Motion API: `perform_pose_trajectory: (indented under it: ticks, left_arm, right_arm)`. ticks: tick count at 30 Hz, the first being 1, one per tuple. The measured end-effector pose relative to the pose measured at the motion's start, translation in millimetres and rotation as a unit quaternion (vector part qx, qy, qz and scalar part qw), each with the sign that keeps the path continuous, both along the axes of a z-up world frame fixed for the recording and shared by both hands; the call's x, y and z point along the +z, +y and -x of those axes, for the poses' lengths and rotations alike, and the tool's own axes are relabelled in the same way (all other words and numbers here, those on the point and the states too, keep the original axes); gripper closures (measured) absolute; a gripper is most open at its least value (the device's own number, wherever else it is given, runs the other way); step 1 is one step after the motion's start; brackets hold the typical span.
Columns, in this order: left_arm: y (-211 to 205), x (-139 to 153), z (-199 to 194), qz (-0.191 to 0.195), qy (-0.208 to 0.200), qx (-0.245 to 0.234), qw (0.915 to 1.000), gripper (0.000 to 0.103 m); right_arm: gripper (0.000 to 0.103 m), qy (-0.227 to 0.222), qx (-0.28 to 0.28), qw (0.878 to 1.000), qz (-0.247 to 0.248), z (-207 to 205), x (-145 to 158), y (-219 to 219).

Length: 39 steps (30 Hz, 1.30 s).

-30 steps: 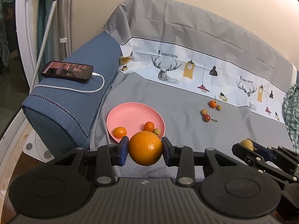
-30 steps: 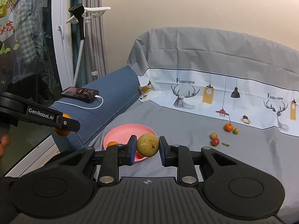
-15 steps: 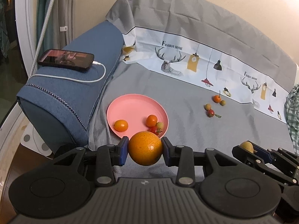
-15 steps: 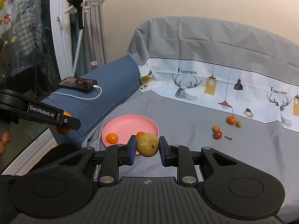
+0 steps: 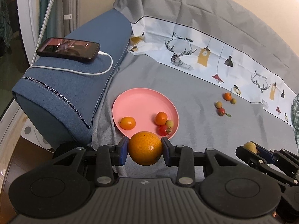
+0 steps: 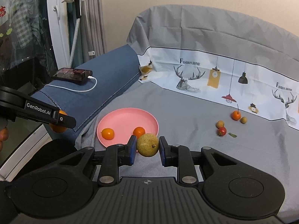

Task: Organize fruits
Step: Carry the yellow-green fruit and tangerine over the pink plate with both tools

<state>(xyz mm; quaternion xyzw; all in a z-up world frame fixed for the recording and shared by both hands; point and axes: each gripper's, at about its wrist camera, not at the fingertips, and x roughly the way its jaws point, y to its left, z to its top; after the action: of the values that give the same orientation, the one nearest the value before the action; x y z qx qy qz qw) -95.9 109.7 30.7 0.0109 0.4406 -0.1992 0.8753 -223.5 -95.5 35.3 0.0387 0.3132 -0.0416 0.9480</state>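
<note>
Orange (image 5: 145, 148) clamped in left hand-held gripper (image 5: 145, 150); casing reads "GenRobot.AI"

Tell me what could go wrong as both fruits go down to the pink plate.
1. The plate sits on soft cloth, close to the seat's front edge; a round fruit set down hard might roll off.
2. The orange could bump the cherry tomato near the rim.
3. The left gripper and right gripper, holding a tan round fruit, may crowd each other.
</note>
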Motion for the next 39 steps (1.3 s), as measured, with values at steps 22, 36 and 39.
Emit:
perform_pose_trajectory:
  ticks: [22,36,39]
  left_arm:
    - [-43,-43,-92,-0.036,0.031,0.006,0.9989,0.061]
    - [-69,-87,-149,-0.067,0.048,0.006,0.9966,0.061]
    - [-74,-94,-158,-0.07,0.05,0.007,0.9963,0.062]
  right_arm:
    - [0.077,0.048,0.028,0.998,-0.029,-107,-54,-12]
    - [0.077,0.096,0.059,0.993,-0.028,-165,-105,-17]
    - [0.077,0.101,0.067,0.992,-0.028,-173,-112,-16]
